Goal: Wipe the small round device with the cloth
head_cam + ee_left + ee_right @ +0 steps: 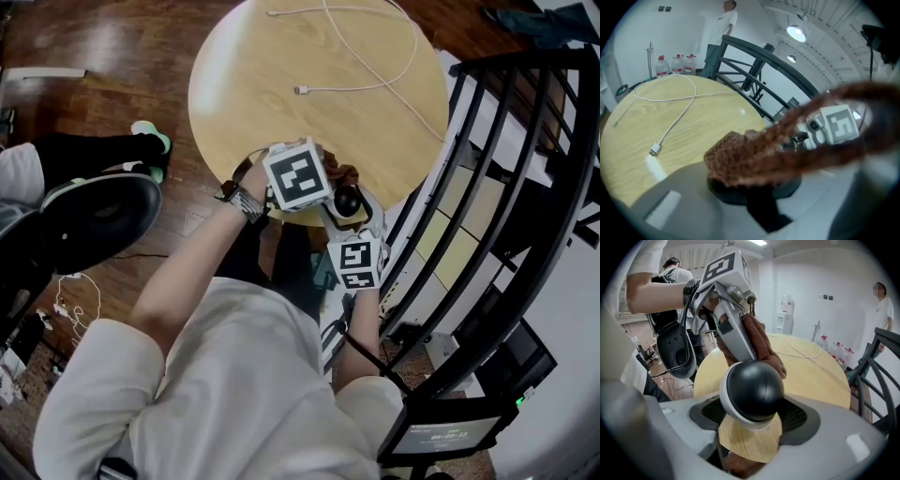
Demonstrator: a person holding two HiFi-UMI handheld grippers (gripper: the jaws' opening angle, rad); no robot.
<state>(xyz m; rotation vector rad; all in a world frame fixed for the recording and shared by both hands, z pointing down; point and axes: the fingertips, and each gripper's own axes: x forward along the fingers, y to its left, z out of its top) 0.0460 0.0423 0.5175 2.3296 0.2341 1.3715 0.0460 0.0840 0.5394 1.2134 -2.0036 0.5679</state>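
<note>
Right gripper (752,414): jaws clamped on small round device (752,387), black dome in white rim. Left gripper (754,190): jaws pinched on brown cloth (738,157); cloth lies against device's far side. Both held over near edge of round wooden table (244,84). Toward table's far edge: white USB cable (375,86).

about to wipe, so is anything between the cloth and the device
Nothing visible does. The cloth, held in the left gripper, lies right against the device, which the right gripper holds over the table edge.
</note>
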